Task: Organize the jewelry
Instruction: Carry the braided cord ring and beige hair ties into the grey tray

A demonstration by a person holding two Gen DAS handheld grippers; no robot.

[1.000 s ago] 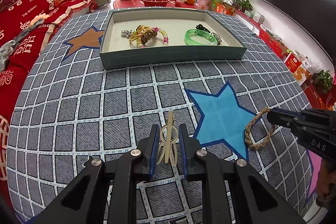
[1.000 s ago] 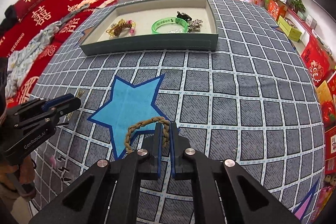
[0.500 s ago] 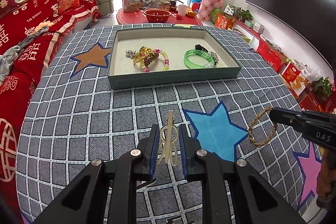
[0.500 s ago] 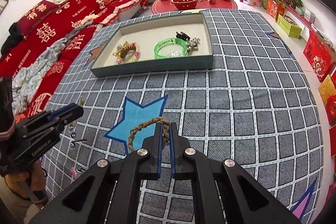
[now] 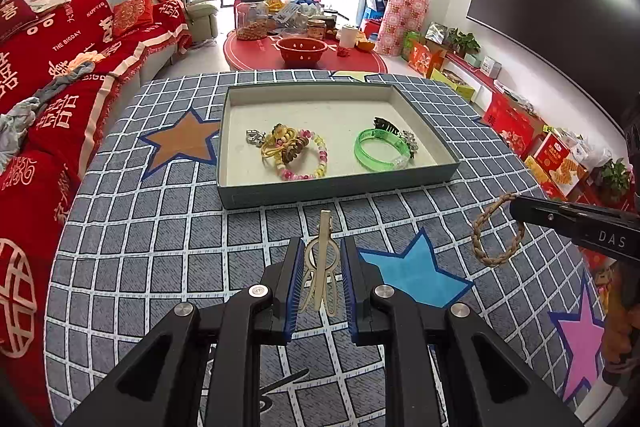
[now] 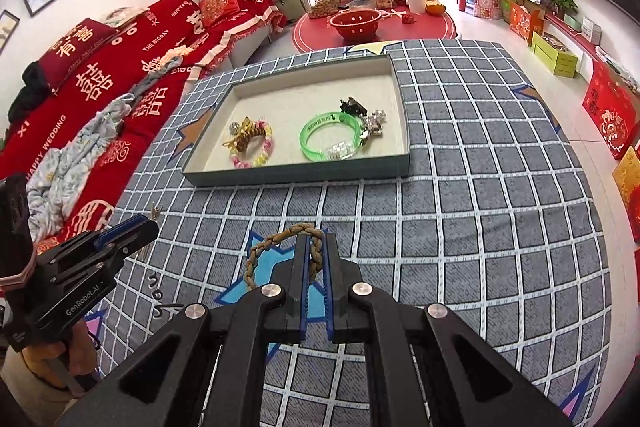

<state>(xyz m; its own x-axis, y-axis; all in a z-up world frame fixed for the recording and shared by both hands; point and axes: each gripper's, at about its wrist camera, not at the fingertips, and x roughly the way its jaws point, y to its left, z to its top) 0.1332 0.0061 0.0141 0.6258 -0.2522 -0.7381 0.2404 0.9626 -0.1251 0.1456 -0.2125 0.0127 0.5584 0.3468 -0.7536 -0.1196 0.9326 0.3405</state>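
My left gripper (image 5: 320, 263) is shut on a beige hair clip (image 5: 321, 259) and holds it above the checked cloth, short of the tray. My right gripper (image 6: 316, 255) is shut on a braided brown bracelet (image 6: 272, 247), also lifted; the bracelet also shows in the left wrist view (image 5: 496, 235). The grey-green tray (image 5: 340, 187) lies ahead and holds a green bangle (image 5: 380, 149), a pink and yellow bead bracelet (image 5: 308, 163), a gold and brown piece (image 5: 282, 145), a black clip (image 5: 386, 126) and a silver piece (image 5: 408, 139).
The table has a blue-grey checked cloth with stars (image 5: 416, 271). A red sofa (image 5: 48, 75) runs along the left. A red round table with a red bowl (image 5: 302, 49) stands beyond the tray. Red boxes (image 5: 516, 123) line the right wall.
Both grippers have risen from the cloth with their items and moved toward the tray. The table looks farther below in both views.
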